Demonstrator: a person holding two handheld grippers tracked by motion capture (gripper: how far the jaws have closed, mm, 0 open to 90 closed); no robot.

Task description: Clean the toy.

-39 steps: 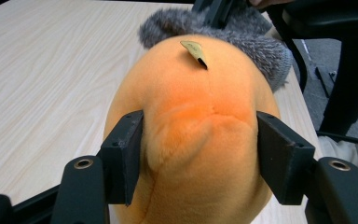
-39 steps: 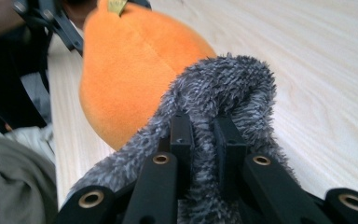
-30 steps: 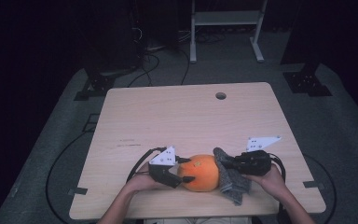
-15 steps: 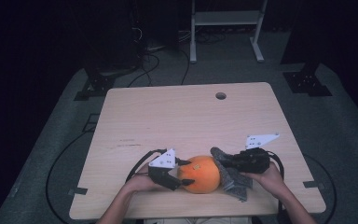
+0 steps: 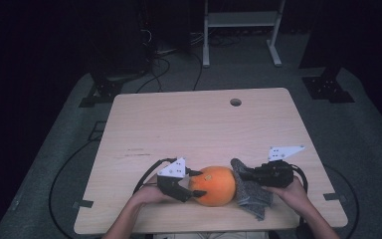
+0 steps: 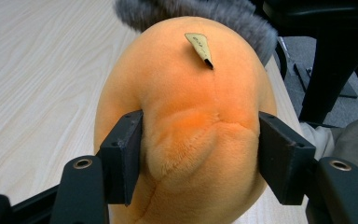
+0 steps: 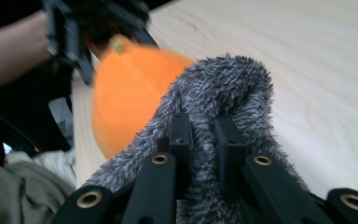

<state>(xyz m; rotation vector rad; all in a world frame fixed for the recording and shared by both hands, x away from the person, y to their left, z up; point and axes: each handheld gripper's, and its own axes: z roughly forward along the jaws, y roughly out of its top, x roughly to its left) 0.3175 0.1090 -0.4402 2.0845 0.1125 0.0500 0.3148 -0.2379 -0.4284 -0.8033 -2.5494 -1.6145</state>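
Note:
An orange plush ball (image 5: 213, 185) with a small tan tag (image 6: 199, 48) lies near the table's front edge. My left gripper (image 5: 193, 185) is shut on its left end, and both black pads (image 6: 123, 154) press into the plush (image 6: 191, 116). A grey fuzzy cloth (image 5: 251, 194) lies against the ball's right side. My right gripper (image 5: 242, 175) is shut on a fold of that cloth (image 7: 223, 88), which bulges up over the close-set jaws. The orange ball (image 7: 126, 93) shows blurred beyond the cloth in the right gripper view.
The light wooden table (image 5: 199, 124) has a round cable hole (image 5: 235, 102) at the back. Black cables (image 5: 149, 172) trail from the left gripper. A metal stand (image 5: 241, 30) and dark equipment sit on the floor behind the table.
The right gripper has shifted slightly with the grey cloth, pressing it closer against the ball. The left gripper and the ball have stayed in place.

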